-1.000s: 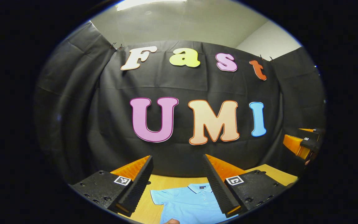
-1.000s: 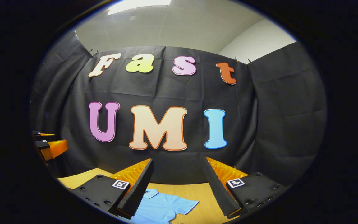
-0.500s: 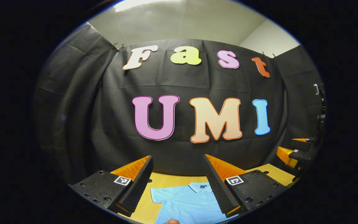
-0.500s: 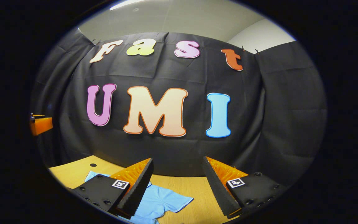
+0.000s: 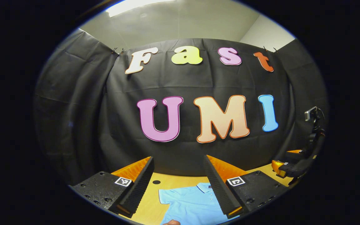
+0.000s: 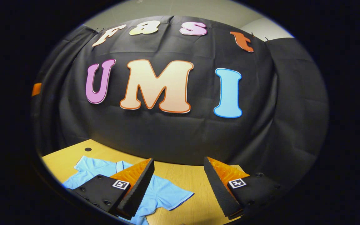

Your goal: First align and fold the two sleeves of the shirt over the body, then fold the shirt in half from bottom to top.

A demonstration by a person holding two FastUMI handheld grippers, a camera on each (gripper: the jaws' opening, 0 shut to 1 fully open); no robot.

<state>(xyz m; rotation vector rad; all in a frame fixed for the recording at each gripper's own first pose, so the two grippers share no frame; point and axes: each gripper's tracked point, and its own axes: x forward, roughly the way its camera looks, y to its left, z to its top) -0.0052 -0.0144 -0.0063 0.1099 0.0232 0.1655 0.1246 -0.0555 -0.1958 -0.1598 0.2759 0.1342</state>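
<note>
A light blue polo shirt (image 5: pixel 189 203) lies flat on the wooden table (image 5: pixel 150 203), collar toward the black cloth wall. In the left gripper view my left gripper (image 5: pixel 178 161) hovers open above it, nothing between its fingers, and its right finger hides part of the collar. The right gripper (image 5: pixel 287 165) shows far off at the right edge of that view. In the right gripper view my right gripper (image 6: pixel 178 161) is open and empty over the table (image 6: pixel 186 181). The shirt (image 6: pixel 100 167) lies to its lower left, with one short sleeve (image 6: pixel 172 195) spread toward the gap.
A small dark hole (image 6: pixel 88 149) marks the tabletop behind the shirt. The black cloth wall stands close behind the table. A stand with a small device (image 5: pixel 312 117) rises at the right edge. A fingertip (image 5: pixel 171 222) shows at the bottom edge.
The right gripper has tipped downward, so more of the table and shirt has come into its view. In the left gripper view the right gripper has sunk lower. Both stay open.
</note>
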